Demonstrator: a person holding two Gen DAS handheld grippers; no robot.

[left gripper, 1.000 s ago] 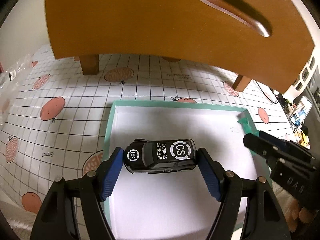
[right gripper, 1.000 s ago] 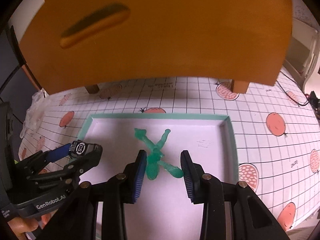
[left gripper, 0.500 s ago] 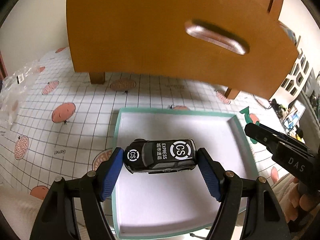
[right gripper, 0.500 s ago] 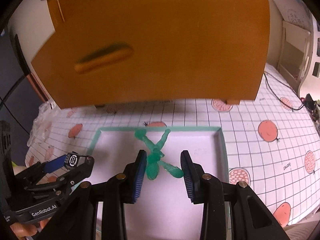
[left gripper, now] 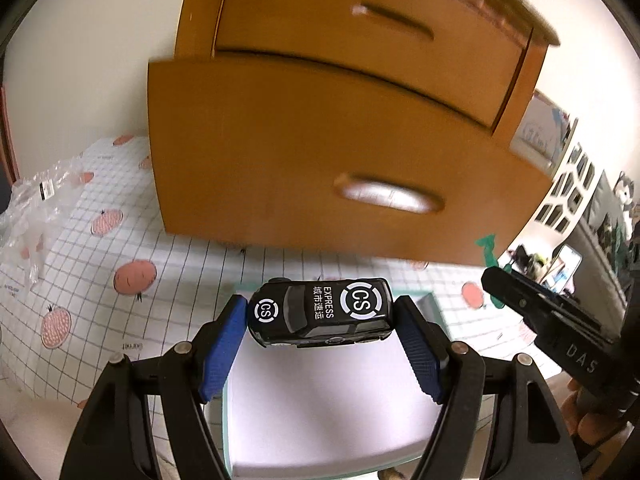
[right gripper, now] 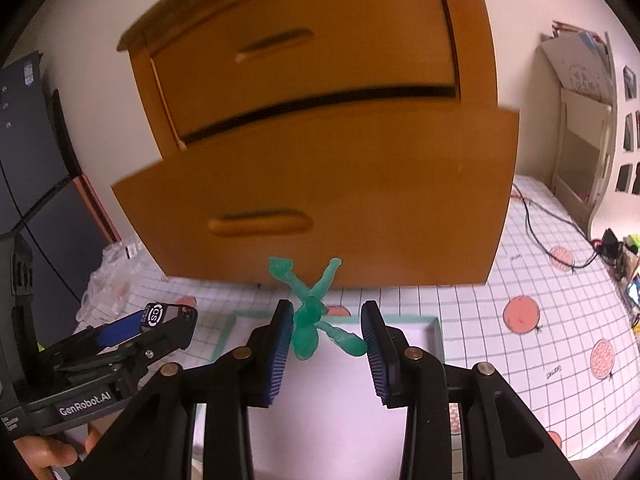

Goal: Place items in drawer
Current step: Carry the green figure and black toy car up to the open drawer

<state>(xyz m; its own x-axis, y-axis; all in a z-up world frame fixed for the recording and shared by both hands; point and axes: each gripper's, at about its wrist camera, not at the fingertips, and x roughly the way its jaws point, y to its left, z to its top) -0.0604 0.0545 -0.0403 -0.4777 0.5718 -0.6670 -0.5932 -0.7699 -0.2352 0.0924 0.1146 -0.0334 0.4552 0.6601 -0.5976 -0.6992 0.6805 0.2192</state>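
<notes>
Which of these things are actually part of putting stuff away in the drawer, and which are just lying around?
Part of the job:
toy car, held in the left gripper
green figure, held in the right gripper
lower drawer, pulled out

Just lying about:
tray
plastic bag
cable

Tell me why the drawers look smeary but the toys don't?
Left wrist view: the drawers are motion-blurred, but the car in the left claw stays sharp. Right wrist view: same blur, sharp green figure in the right claw.

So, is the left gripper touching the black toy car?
Touching: in the left wrist view both blue pads of the left gripper press the black toy car at its ends.
</notes>
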